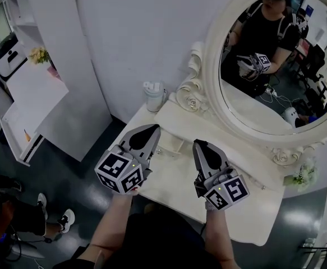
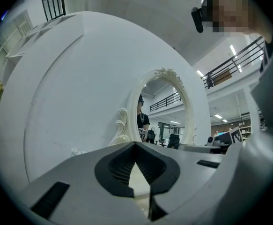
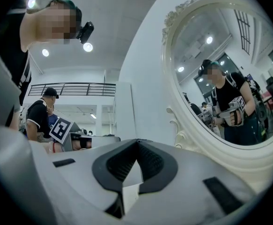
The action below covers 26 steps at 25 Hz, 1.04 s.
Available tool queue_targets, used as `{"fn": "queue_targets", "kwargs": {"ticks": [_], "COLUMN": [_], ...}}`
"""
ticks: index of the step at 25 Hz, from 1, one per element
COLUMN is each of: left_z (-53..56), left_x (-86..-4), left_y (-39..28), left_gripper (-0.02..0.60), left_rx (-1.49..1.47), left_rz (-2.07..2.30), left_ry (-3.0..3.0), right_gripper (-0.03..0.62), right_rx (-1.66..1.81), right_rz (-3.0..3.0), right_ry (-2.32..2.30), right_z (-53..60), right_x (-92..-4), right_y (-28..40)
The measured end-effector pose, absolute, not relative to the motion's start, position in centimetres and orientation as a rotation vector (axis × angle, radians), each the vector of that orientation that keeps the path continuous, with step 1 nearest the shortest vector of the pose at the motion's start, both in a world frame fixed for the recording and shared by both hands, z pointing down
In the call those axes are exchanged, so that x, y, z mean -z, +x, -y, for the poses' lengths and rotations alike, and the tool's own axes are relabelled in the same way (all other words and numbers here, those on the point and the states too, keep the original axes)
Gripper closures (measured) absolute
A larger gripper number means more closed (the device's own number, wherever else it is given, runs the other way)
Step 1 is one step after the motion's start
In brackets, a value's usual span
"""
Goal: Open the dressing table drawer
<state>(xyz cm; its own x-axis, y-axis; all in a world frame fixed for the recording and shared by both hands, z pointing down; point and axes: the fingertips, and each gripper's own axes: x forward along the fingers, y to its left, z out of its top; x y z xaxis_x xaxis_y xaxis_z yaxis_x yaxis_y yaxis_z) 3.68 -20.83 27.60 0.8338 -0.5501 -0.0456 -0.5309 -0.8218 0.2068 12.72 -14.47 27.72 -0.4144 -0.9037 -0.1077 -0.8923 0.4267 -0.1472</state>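
The white dressing table [image 1: 169, 192] stands against the wall under an oval mirror [image 1: 275, 66] in a carved white frame. Its drawer front is hidden below the tabletop edge and my body. My left gripper [image 1: 152, 129] hovers over the table's left part, shut and empty. My right gripper [image 1: 199, 144] hovers beside it over the middle, also shut with nothing held. In the left gripper view the left gripper [image 2: 136, 146] points level toward the wall and the mirror [image 2: 164, 109]. In the right gripper view the right gripper [image 3: 137, 142] faces the mirror frame [image 3: 192, 139].
A white lidded tumbler [image 1: 153, 96] stands at the table's back left corner. Pale flowers [image 1: 300, 175] sit at the right end. A white shelf unit [image 1: 31, 102] stands to the left. Another person's legs and shoes [image 1: 62, 220] are on the dark floor at lower left.
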Motion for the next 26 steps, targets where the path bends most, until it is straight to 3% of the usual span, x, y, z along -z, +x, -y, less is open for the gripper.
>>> {"fn": "queue_targets", "kwargs": {"ticks": [26], "left_z": [22.2], "left_x": [-28.1], "left_y": [3.1], "left_gripper": [0.577], "left_rx": [0.166], "left_rz": [0.835], "left_ry": [2.819], "right_gripper": [0.591], "right_rx": [0.117], "right_rz": [-2.525], "right_ry": [-1.582], "right_z": [15.8], "right_x": [-28.6], "right_y": [12.1]}}
